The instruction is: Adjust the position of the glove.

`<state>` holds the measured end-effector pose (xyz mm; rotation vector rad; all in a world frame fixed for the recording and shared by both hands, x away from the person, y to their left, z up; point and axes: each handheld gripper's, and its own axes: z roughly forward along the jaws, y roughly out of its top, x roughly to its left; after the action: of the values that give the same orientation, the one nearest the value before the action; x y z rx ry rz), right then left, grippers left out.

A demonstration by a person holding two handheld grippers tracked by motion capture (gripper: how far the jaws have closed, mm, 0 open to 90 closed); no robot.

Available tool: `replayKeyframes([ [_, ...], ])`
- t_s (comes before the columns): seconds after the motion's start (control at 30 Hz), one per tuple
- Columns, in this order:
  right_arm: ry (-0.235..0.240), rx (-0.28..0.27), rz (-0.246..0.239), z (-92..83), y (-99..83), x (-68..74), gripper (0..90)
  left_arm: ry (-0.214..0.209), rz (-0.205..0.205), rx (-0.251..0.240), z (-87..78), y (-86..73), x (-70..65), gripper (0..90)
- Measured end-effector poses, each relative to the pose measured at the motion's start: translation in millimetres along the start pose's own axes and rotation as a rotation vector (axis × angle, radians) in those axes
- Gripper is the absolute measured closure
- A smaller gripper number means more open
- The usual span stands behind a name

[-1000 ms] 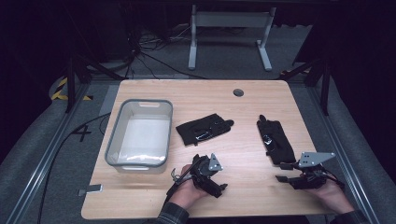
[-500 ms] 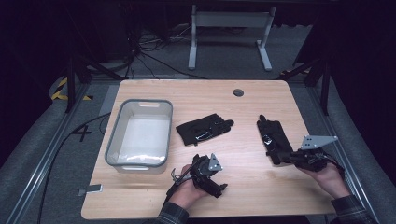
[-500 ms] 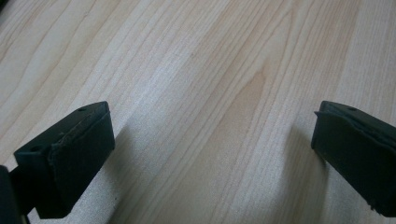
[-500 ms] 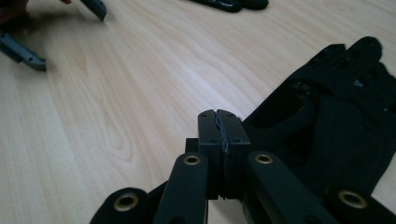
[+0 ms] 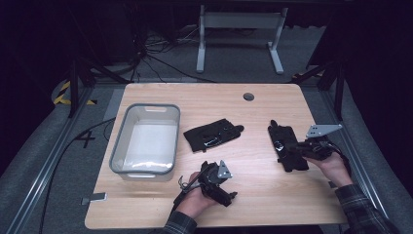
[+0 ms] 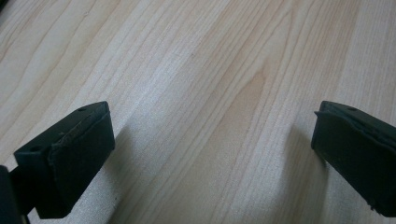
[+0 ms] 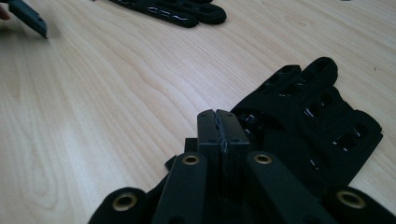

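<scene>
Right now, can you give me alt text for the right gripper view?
The right gripper, fingers pressed together with nothing visibly between them, sits at the edge of a black glove lying flat on the wooden table. A second black glove lies farther off.

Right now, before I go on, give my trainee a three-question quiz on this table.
1. True or false: the left gripper has its jaws shut.
2. Which glove is the right gripper at: A, right glove, or B, middle glove?
3. What lies in the grey bin?

Key: 1 false, they stand wide apart over bare table. 2 A. 3 Nothing that can be made out.
</scene>
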<state>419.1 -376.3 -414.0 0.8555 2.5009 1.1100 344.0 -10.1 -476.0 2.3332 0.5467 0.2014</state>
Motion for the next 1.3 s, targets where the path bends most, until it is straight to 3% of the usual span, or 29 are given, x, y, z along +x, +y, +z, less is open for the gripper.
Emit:
replayKeyframes([
  [0.6, -0.047, 0.034, 0.031, 35.9, 7.6, -32.7, 89.8, 0.000, 0.001, 0.000, 0.0, 0.0, 0.1, 0.0],
  [0.83, -0.042, 0.071, 0.026, 47.2, 5.0, -35.0, 89.8, 0.000, 0.000, 0.000, 0.0, 0.0, 0.0, 0.0],
  [0.87, -0.045, 0.097, 0.021, 52.3, 3.2, -35.3, 89.8, 0.000, 0.000, 0.001, 0.0, 0.0, 0.0, 0.0],
  [1.3, -0.047, 0.106, 0.029, 50.8, -0.8, -29.7, 90.0, 0.000, 0.000, -0.001, 0.0, -0.1, -0.1, 0.0],
])
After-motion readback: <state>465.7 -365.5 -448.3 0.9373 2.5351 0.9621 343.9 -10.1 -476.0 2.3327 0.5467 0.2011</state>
